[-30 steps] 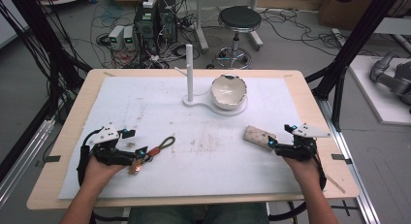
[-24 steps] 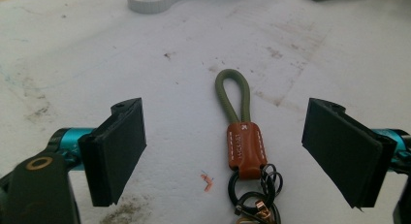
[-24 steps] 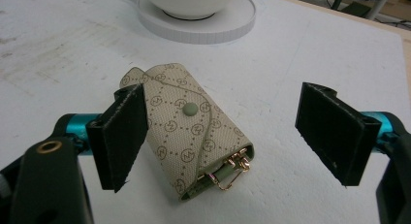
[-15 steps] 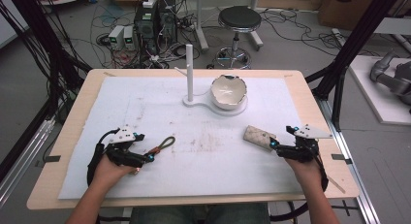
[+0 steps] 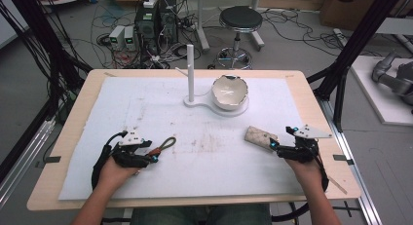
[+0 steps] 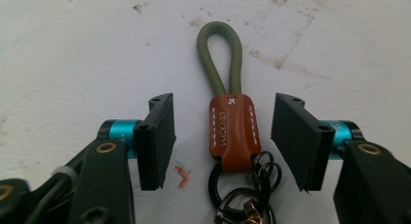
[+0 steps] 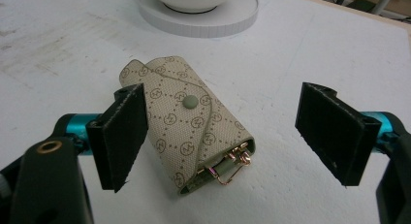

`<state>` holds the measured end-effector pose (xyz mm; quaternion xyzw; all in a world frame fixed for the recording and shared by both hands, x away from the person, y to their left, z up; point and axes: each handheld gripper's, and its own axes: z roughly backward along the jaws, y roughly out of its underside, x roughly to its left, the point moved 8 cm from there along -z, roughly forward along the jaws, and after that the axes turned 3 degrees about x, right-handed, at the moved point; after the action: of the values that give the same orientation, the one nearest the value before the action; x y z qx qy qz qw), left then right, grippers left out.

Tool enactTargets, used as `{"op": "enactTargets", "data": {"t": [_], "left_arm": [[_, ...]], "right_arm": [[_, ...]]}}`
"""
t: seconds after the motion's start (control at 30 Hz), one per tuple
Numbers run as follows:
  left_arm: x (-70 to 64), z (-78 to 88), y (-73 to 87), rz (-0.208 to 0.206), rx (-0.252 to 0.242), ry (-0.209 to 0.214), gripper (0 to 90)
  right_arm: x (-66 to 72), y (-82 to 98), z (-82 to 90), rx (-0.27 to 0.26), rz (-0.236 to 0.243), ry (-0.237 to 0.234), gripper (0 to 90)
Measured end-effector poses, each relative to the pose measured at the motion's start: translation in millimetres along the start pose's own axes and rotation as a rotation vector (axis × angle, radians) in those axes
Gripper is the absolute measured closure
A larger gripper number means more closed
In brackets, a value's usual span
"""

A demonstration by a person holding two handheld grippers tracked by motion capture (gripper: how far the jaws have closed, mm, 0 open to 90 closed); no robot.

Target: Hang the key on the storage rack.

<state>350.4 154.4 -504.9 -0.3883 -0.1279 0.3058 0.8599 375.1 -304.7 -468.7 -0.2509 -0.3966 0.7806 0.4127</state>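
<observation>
The left hand-held gripper (image 6: 223, 141) has just been narrowed around the keychain strap (image 6: 231, 127), pads not yet touching; the right hand-held gripper (image 7: 232, 136) is held wide beside the key pouch (image 7: 189, 122).

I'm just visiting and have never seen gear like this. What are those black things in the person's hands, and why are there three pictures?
They are hand-held grippers, each with two black jaws. One camera looks down from above; one rides on each gripper. The left gripper has just been closing around a brown leather key fob with a green cord loop, not yet touching it. The right gripper stands open around a beige patterned key pouch. Both lie on a white mat, beside a white bowl and post.
</observation>
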Motion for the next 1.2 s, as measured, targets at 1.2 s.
{"op": "enactTargets", "data": {"t": [1.2], "left_arm": [[-9.3,5.3,-10.5,-0.094,-0.011,-0.032,71.7]], "right_arm": [[0.9,-1.2,2.3,-0.007,0.0,0.001,19.7]]}}
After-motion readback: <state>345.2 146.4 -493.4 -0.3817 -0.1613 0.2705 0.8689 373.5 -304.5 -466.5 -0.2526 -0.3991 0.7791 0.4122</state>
